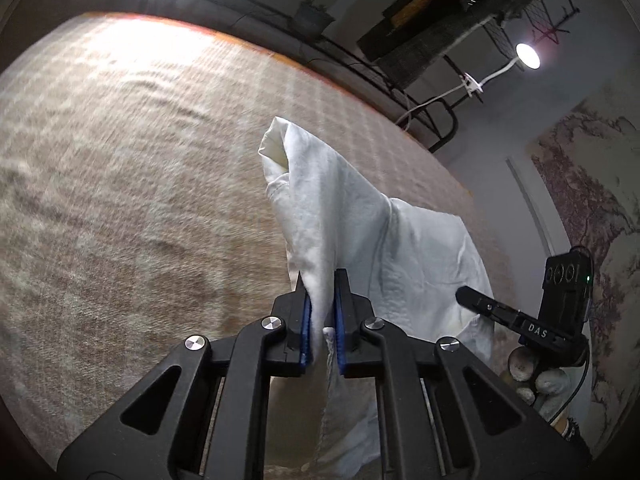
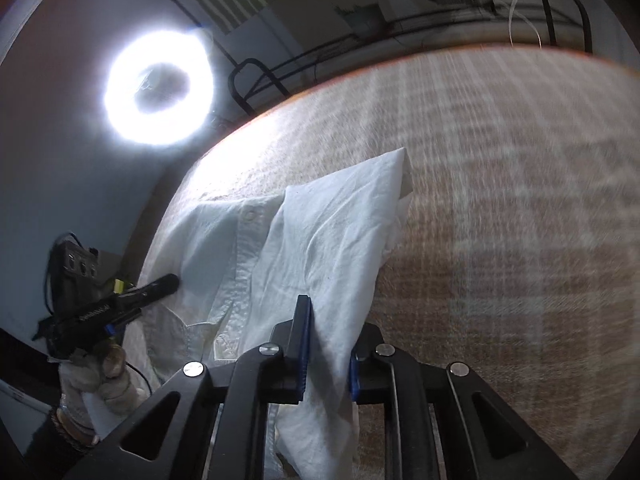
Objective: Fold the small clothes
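A small white button-up shirt [image 1: 360,216] is lifted above a table covered with a brown checked cloth [image 1: 140,200]. My left gripper [image 1: 322,312] is shut on a bunched edge of the shirt between its blue pads. My right gripper [image 2: 330,336] is shut on another part of the shirt [image 2: 320,232], whose button placket shows to the left. The right gripper also shows in the left wrist view [image 1: 472,298], touching the shirt's lower right edge. The left gripper shows in the right wrist view [image 2: 160,284] at the shirt's left side.
A ring light [image 2: 158,88] glares beyond the table's far left edge. A small lamp [image 1: 527,55] on a white cable stands past the far right edge. Black metal frames [image 2: 256,84] and dark shelving [image 1: 440,20] sit behind the table. A patterned wall [image 1: 592,216] is at right.
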